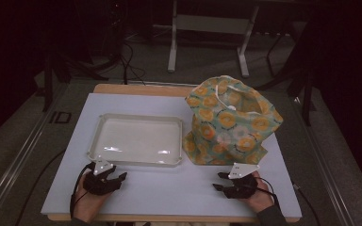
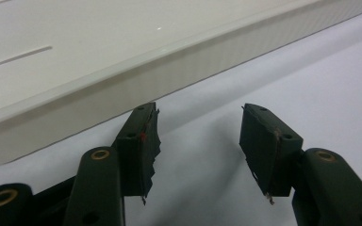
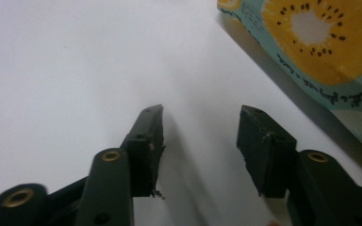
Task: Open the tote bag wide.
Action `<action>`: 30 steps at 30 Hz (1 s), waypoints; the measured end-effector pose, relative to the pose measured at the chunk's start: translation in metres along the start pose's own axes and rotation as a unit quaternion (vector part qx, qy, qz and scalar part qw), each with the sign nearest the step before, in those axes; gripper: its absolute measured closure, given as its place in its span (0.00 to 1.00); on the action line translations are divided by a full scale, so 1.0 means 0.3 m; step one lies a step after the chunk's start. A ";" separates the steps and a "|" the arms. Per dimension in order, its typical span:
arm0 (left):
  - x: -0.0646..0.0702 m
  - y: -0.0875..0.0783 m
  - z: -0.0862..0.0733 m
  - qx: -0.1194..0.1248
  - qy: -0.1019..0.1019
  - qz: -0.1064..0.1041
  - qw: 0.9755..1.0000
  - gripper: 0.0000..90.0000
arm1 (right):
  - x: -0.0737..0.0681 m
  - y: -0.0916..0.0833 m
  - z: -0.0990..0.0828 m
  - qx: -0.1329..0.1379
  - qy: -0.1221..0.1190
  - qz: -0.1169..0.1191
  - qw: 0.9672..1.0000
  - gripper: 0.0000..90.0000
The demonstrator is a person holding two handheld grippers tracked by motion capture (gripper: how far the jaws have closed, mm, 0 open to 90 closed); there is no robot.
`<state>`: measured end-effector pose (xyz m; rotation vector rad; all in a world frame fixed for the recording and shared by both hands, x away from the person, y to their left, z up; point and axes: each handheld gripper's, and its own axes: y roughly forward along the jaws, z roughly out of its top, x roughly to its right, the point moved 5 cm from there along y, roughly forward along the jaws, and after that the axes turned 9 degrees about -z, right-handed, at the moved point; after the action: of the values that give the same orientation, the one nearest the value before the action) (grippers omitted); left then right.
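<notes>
A white tray [image 1: 136,140] lies on the left half of the white table [image 1: 169,183]. A cloth bag [image 1: 228,120] printed with orange fruit slices stands upright to its right, mouth open. My left gripper [image 1: 118,178] rests near the table's front edge, just below the tray's front left corner, open with nothing between its jaws. In the left gripper view the tray's wall [image 2: 179,75] runs just ahead of the left gripper [image 2: 199,123]. My right gripper [image 1: 219,181] sits at the front right, below the bag, open and empty. The bag's bottom corner [image 3: 320,56] lies ahead and to the right of the right gripper [image 3: 200,123].
The table's front edge runs just under both hands. Bare tabletop lies between the two grippers. Beyond the table stand a white frame [image 1: 207,28] and dark cables [image 1: 127,61] on the grey floor.
</notes>
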<state>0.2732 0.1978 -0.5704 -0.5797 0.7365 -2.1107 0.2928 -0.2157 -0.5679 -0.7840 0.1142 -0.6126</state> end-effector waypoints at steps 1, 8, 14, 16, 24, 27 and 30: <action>0.004 -0.002 0.001 0.003 0.001 -0.003 1.000 0.53 | -0.001 -0.003 -0.001 -0.001 0.000 0.002 1.000 0.59; 0.029 -0.003 0.006 0.005 0.020 -0.012 1.000 0.55 | 0.002 -0.030 -0.010 0.003 0.003 -0.002 1.000 0.61; 0.043 -0.011 0.015 0.008 0.019 -0.033 0.999 0.58 | 0.006 -0.073 -0.018 0.005 0.007 -0.006 1.000 0.64; 0.056 -0.017 0.026 0.013 0.023 -0.040 0.999 0.60 | 0.010 -0.093 -0.016 0.008 0.008 -0.010 1.000 0.65; 0.137 -0.027 0.081 0.018 0.062 -0.071 0.995 0.62 | 0.023 -0.176 -0.022 0.016 0.022 -0.032 0.999 0.68; 0.159 -0.029 0.099 0.021 0.076 -0.085 0.993 0.62 | 0.041 -0.207 -0.023 0.020 0.024 -0.045 0.998 0.69; 0.170 -0.030 0.118 0.023 0.085 -0.097 0.991 0.62 | 0.067 -0.243 -0.031 0.023 0.032 -0.056 0.998 0.73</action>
<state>0.2611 0.1503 -0.5311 -0.4657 0.7485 -2.3730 0.2717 -0.2724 -0.5216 -0.7301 0.1153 -0.7446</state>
